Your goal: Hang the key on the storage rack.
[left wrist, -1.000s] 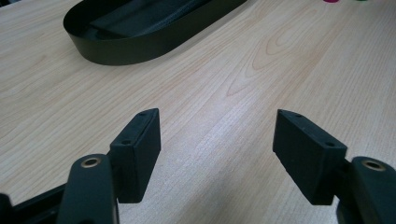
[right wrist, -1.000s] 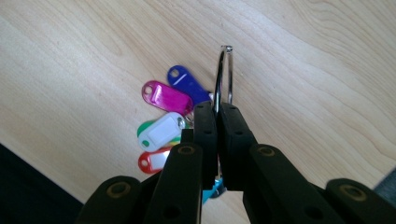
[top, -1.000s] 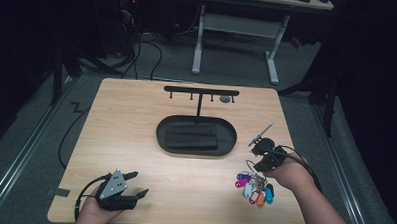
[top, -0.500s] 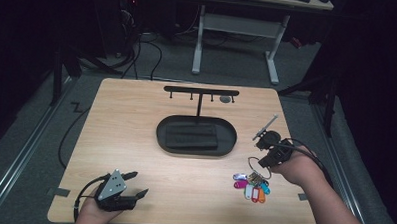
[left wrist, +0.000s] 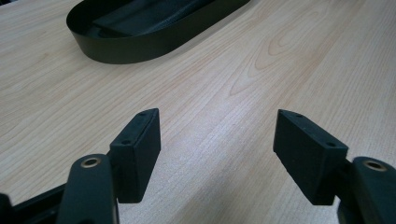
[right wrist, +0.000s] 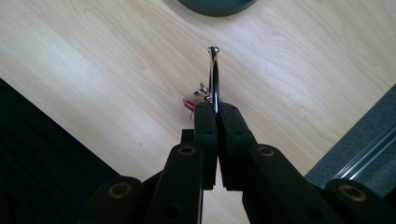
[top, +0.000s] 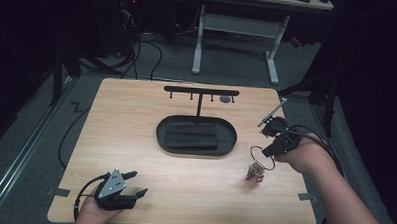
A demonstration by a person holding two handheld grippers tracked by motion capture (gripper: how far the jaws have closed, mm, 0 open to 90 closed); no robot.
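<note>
While the left gripper (top: 134,186) rests with its jaws apart near the black oval plastic tray (top: 195,136), the right gripper (right wrist: 215,108) is clamped on a thin silver metal key ring (right wrist: 214,74), with coloured tags (top: 255,173) dangling below, right of that tray.

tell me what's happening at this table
A person holds a claw in each hand. The right claw is shut on a metal key ring, holding a bunch of tags above the wooden table. The left claw rests open near the front edge. A black tray and hook rack stand in the middle.
</note>
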